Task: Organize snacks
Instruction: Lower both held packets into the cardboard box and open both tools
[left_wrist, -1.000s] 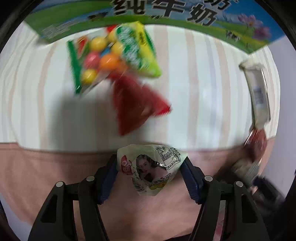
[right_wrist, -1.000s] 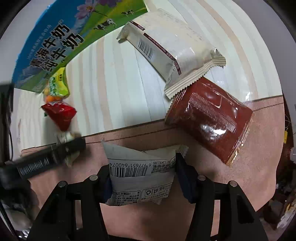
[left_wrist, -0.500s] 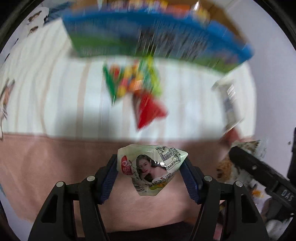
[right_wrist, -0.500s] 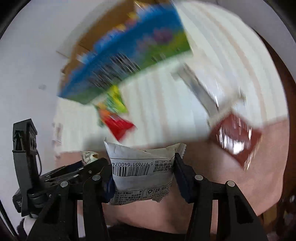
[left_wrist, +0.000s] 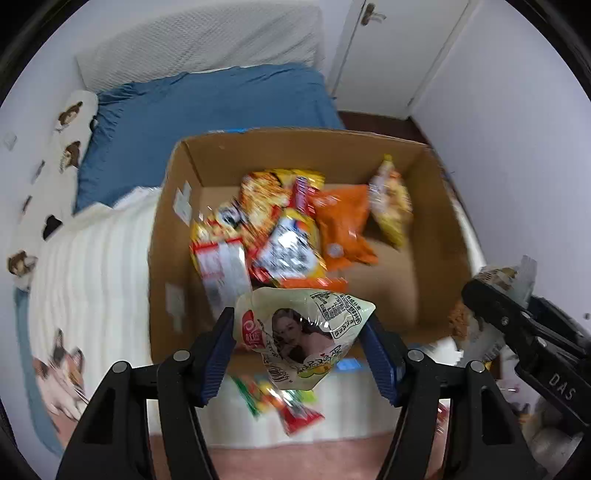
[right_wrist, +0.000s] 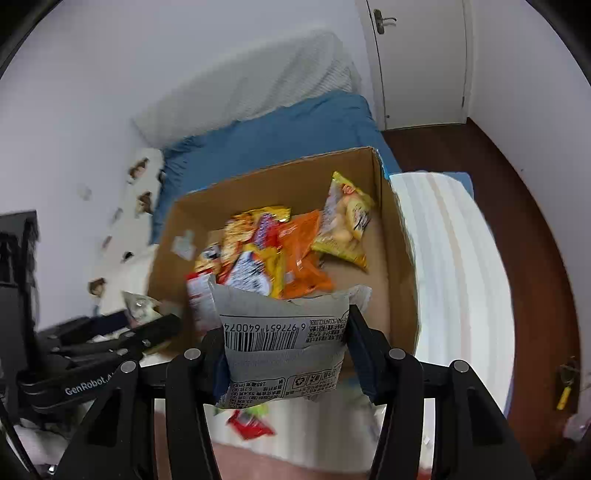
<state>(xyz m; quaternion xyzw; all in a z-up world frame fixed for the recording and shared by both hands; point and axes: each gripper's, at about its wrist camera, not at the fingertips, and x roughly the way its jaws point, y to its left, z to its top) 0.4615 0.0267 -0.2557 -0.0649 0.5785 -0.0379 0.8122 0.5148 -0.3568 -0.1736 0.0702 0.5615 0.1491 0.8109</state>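
My left gripper (left_wrist: 301, 352) is shut on a pale green snack pouch (left_wrist: 303, 332) with a woman's face on it, held above the near edge of an open cardboard box (left_wrist: 177, 236). My right gripper (right_wrist: 286, 360) is shut on a grey-white snack pack (right_wrist: 282, 339) with a barcode, also above the box's near edge (right_wrist: 399, 236). Several orange, yellow and red snack bags (left_wrist: 291, 229) lie in the box, also seen in the right wrist view (right_wrist: 280, 251). The right gripper shows at the right of the left view (left_wrist: 517, 332), the left gripper at the left of the right view (right_wrist: 110, 343).
A candy bag and a red packet (left_wrist: 291, 406) lie on the striped white cloth (left_wrist: 92, 266) below the box; the red packet also shows in the right wrist view (right_wrist: 251, 424). A blue bed (left_wrist: 207, 107) lies behind the box. A white door (right_wrist: 421, 62) and dark wood floor (right_wrist: 524, 221) are at right.
Both grippers have risen from just above the tabletop snacks to over the open box, each still holding its pack. The view now looks down into the box.
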